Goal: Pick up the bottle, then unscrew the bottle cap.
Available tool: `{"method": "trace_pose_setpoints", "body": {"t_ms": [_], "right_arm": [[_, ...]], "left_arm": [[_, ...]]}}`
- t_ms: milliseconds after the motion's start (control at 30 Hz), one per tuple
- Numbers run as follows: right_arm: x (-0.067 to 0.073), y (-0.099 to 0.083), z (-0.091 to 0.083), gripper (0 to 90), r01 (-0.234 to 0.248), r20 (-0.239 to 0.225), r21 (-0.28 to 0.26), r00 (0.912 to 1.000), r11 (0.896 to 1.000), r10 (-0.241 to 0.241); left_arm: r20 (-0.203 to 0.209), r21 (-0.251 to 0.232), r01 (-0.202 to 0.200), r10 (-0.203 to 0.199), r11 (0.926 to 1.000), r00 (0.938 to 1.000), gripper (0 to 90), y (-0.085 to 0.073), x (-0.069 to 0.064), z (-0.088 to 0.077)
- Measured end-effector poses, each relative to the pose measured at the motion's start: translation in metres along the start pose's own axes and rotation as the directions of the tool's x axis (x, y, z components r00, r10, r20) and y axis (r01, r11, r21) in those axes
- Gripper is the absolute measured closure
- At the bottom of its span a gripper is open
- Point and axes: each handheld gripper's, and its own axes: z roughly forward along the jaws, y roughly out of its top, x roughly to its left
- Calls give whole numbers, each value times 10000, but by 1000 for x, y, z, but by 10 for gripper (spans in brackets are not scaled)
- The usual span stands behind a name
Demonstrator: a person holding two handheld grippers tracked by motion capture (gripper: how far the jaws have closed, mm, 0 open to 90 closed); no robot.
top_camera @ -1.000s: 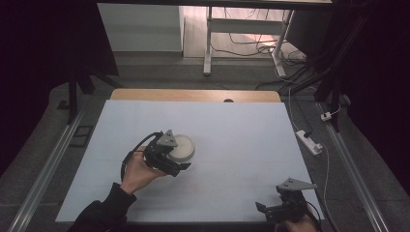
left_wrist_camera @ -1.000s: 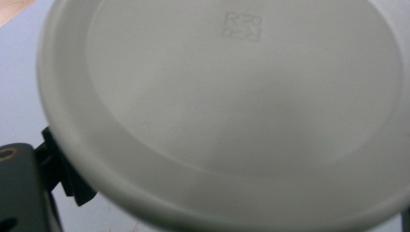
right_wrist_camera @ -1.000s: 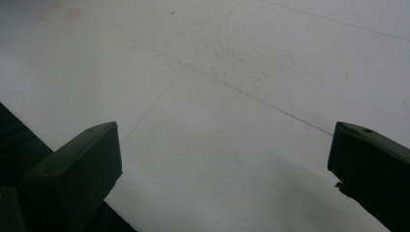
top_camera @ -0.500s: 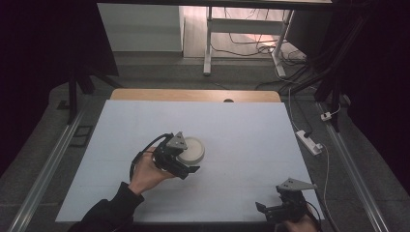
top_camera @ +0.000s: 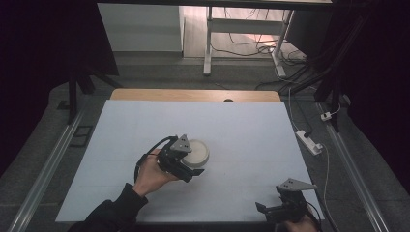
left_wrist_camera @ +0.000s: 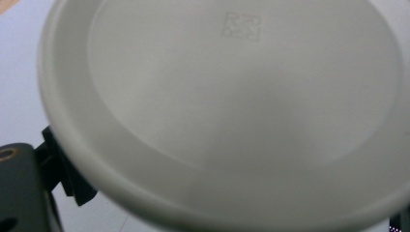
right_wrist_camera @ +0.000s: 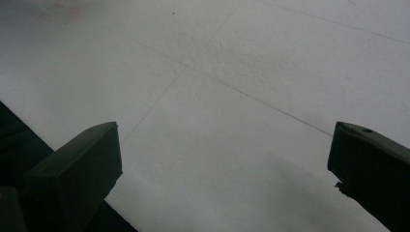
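High view: my left gripper (top_camera: pixel 186 162) is at the near-left middle of the white table (top_camera: pixel 251 125), held in my left hand (top_camera: pixel 151 173), with its grey three-cornered plate uppermost and its cable looping back behind the wrist. Its jaws are at the white lid (top_camera: pixel 197 152), a shallow round disc with a raised rim that sits at about the centre of the table, just beyond the gripper.

Left gripper view: the lid (left_wrist_camera: pixel 232 111) lies very close to the camera, its flat face toward the lens with a small embossed mark near the top. One black jaw stands at the lower left, against the lid's rim; a sliver of the other seems to show at the lower right corner, though that edge is too dark to be sure. I take my left jaws to be clamped on the lid's rim.

High view: my right gripper (top_camera: pixel 270 209) rests at the near-right edge of the table, well apart from the lid.

Right gripper view: my two black jaws stand wide apart, released, with bare white table (right_wrist_camera: pixel 232 96) between them and nothing held.
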Motion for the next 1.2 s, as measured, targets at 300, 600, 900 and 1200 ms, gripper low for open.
{"method": "trace_pose_setpoints", "body": {"t_ms": [300, 600, 900, 1200], "right_arm": [[2, 0, -2, 0, 129, 72, -164, 9999, 9998, -128], [6, 4, -8, 0, 353, 122, -778, 9993, 9963, -344], [16, 14, -9, 0, 699, -135, -1195, 9973, 9904, -721], [30, 27, -8, 0, 1363, -332, -1459, 9892, 9799, -1426]], "left_arm": [[1, -81, -53, 53, 10000, 10000, 74, -3, -1, 2], [195, -32, -93, 94, 10000, 9998, 74, -4, -5, 7], [218, -154, -129, 133, 9998, 9997, 74, -3, -6, 3], [214, -181, -164, 168, 9997, 9996, 74, -4, -7, 3]]}}
